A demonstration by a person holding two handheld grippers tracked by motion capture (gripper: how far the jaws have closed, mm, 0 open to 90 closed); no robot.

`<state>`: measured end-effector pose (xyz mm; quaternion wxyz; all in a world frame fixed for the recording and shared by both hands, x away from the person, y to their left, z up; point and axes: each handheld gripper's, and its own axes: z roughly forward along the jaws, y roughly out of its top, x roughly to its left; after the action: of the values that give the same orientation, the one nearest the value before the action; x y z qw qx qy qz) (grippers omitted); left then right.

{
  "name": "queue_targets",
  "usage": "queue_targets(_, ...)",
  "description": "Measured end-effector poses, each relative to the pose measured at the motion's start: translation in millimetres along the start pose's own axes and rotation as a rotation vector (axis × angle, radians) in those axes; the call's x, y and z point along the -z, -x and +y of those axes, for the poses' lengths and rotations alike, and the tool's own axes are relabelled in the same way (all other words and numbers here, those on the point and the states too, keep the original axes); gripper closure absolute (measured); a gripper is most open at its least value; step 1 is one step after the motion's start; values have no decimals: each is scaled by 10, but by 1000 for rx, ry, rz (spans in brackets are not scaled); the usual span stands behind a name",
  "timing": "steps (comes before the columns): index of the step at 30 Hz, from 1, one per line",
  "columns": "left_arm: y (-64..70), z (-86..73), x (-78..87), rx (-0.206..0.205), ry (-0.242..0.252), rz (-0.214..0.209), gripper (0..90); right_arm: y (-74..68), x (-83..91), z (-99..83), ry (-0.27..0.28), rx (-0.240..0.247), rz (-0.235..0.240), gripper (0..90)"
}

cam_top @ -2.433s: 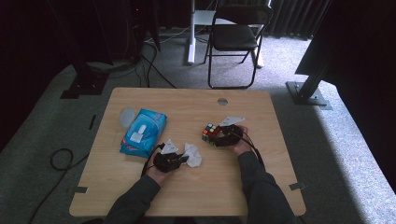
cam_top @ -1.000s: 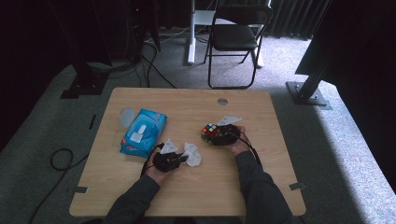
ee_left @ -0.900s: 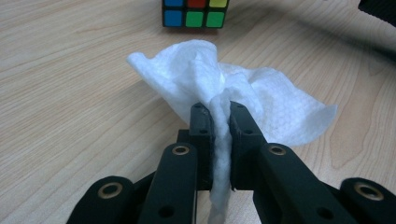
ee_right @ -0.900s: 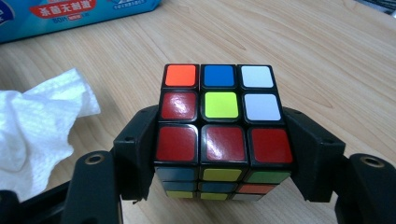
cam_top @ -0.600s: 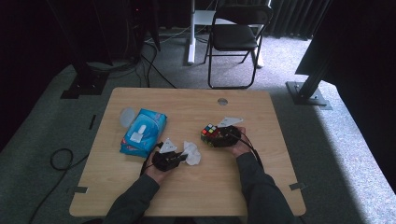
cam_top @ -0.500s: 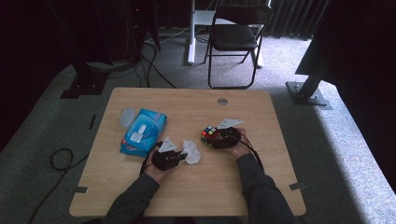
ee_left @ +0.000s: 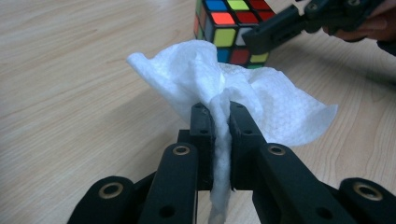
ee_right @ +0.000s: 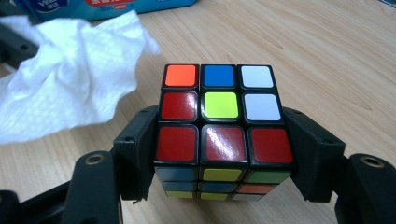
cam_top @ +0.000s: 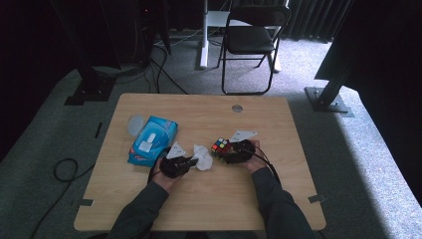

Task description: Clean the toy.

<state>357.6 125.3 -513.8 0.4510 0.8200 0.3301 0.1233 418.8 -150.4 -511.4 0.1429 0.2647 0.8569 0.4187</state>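
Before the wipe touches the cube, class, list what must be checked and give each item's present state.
1. Left gripper shut on the wet wipe: ok.
2. Right gripper clamps the Rubik's cube on both sides: ok.
3. Wipe close to the cube, loose end towards it: ok.
4. Cube face towards the wipe uncovered: ok.
5. Wipes packet lies apart from both grippers: ok.
6. Wipe damp enough: cannot tell.

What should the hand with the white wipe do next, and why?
Probably bring the wipe onto the puzzle cube and rub it. The left gripper is shut on the wipe, the right gripper clamps the cube by its sides, and the wipe sits just beside the cube.
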Motion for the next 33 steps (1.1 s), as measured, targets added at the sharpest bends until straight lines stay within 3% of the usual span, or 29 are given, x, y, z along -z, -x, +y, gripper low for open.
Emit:
queue_targets(23,-59,169,48,-6,35,20,824,-272,80,-15,8,82,67,341)
queue_targets(33,-50,229,50,-9,47,21,824,-446,87,23,18,129,116,341)
